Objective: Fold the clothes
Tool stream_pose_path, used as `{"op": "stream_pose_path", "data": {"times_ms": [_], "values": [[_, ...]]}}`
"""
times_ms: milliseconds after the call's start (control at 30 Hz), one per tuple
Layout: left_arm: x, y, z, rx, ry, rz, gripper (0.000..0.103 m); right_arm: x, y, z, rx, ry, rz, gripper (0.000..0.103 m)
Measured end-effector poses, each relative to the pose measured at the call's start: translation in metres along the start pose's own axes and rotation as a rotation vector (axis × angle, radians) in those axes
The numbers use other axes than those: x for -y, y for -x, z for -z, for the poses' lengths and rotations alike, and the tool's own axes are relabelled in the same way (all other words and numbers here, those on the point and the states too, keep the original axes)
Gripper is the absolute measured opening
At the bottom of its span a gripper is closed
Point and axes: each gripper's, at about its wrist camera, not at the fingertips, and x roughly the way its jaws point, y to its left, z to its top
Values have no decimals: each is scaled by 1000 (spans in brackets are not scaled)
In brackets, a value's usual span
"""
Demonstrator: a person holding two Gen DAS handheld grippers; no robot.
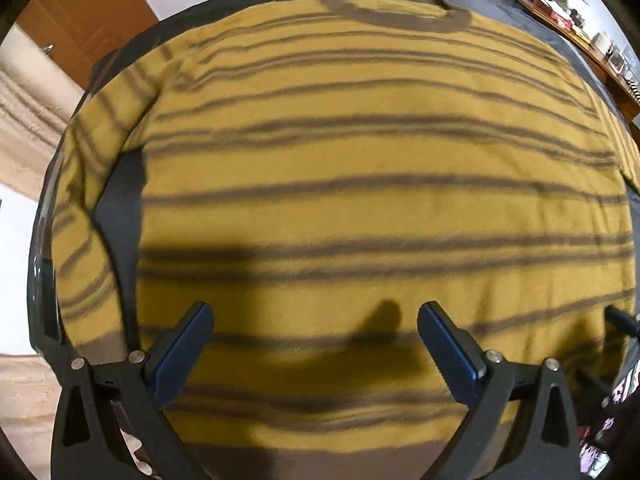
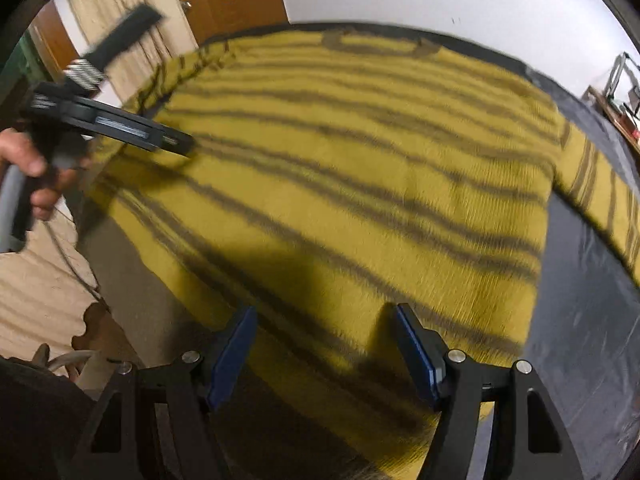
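While both grippers gape empty over the sweater [image 1: 360,152], only the right view shows the left hand [image 2: 32,168].

Warm, fairly bright indoor light falls from above and behind, throwing dark soft-edged tool shadows across the striped sweater [image 1: 360,160], while the right wrist view is heavily smeared by motion blur, the left slightly soft, and both bow strongly toward black fisheye rims.
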Motion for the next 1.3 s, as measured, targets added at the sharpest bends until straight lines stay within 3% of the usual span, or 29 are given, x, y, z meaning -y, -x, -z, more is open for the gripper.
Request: {"op": "stream_pose_path", "data": {"times_ms": [167, 467, 533, 633, 767, 933, 1100, 1300], "values": [[-6, -11, 26, 16, -55, -36, 102, -9, -2, 10, -12, 88, 76, 80], [-40, -19, 60, 27, -40, 139, 103, -7, 5, 29, -11, 22, 109, 86], [-43, -18, 66, 46, -84, 148, 103, -10, 5, 30, -21, 9, 117, 87], [-47, -19, 59, 12, -111, 151, 103, -12, 5, 28, -53, -12, 129, 87], [-61, -11, 27, 72, -97, 87, 103, -12, 3, 15, -122, -51, 130, 87], [-98, -15, -49, 135, 32, 52, 103, -8, 9, -21, -63, -170, 95, 87], [-113, -44, -126, 148, 108, 12, 103, -14, -3, -56, -27, -216, 107, 87], [-119, -76, -146, 128, 91, -6, 103, -17, -31, -77, -26, -248, 137, 87]]}}
